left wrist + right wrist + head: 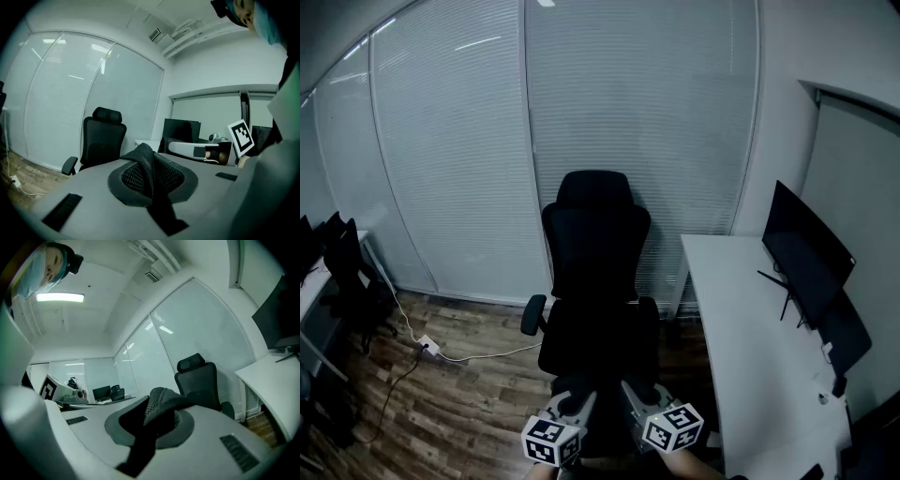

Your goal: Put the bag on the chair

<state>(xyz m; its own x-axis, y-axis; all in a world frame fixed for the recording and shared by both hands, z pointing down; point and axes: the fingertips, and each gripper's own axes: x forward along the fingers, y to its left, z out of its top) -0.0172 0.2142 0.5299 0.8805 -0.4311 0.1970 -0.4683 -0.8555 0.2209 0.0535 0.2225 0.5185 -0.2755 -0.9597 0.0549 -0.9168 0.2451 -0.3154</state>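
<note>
- Left gripper (577, 405) and right gripper (634, 397) sit side by side at the bottom edge of the head view. Both point forward at the chair (595, 281), roughly level.
- Left gripper (152, 183): jaws nearly closed, pinching a fold of the bag (142, 161), which is dark mesh fabric.
- Right gripper (151, 423): same state, jaws clamped on a mesh fold of the bag (161, 401).
- Bag hangs between the two grippers, just in front of the seat. In the head view it is black on black, so whether it touches the seat can't be told.
- Desk (741, 375) edge runs close along the chair's right side, so that side is tight.
- Floor (469, 394) left of the chair is open, apart from a white cable (483, 356).
- Blinds (469, 141) are right behind the backrest.
- Count: two grippers, one bag, one chair ahead, one desk, one monitor (806, 248).
</note>
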